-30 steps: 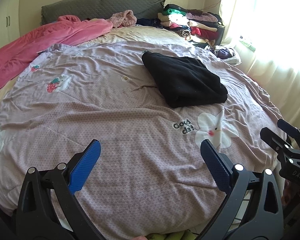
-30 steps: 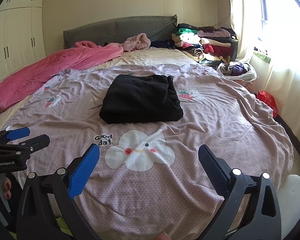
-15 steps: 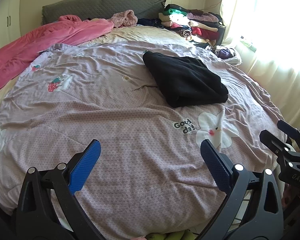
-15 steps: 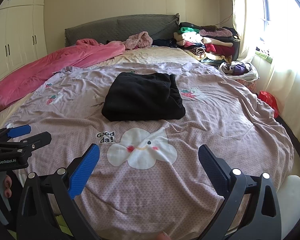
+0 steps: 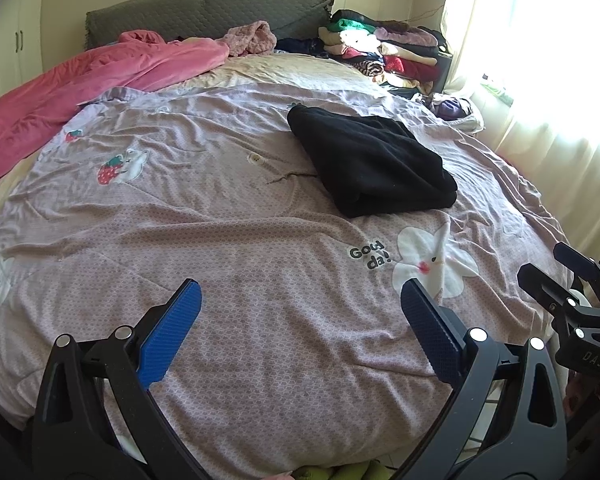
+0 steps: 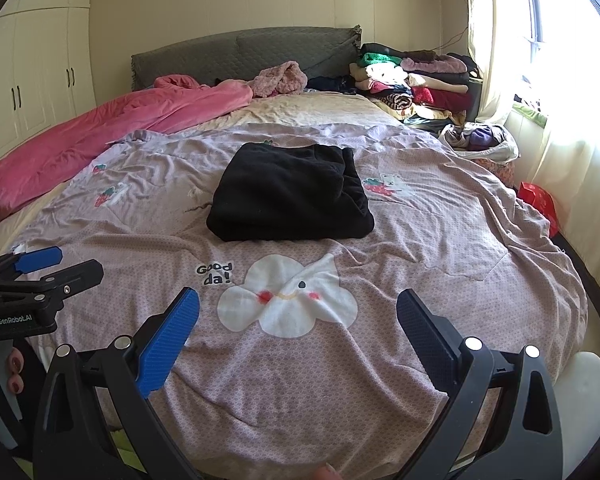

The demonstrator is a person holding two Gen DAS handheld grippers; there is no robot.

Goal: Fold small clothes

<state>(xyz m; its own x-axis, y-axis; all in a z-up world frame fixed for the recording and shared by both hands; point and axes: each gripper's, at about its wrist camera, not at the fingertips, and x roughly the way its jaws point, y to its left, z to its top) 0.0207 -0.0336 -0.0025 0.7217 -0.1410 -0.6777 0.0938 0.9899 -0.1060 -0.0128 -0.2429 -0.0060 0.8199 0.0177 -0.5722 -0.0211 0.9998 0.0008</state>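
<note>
- Left gripper (image 5: 298, 330): two blue-padded fingers spread wide at the bottom of the left wrist view, jaws released, nothing between them; only quilt showed in the gap.
- Right gripper (image 6: 296, 330): same posture at the bottom of the right wrist view, jaws released and empty.
- Each gripper also appeared in the other's view: the right one at the lower right edge of the left view, the left one at the lower left edge of the right view.
- Count, task item: one black folded garment (image 6: 290, 196), lying flat on the quilt at frame centre in the right view and right of centre, upper half, in the left view (image 5: 374, 166). It was well apart from both grippers.
- Count, prints near the jaws: one white cloud face (image 6: 288, 300) with "Good da!" lettering just left of it, between the garment and the right gripper.
- Surface: one lilac quilt (image 5: 220, 240), wrinkled, covering the bed.
- One pink blanket (image 6: 112, 128) bunched along the upper left.
- One grey headboard (image 6: 244, 56) at top centre.
- One stack of folded clothes (image 6: 416, 84), upper right; item count could not be told.
- White wardrobe doors (image 6: 32, 72) at upper left; bright curtained window (image 6: 560, 60) at right.
</note>
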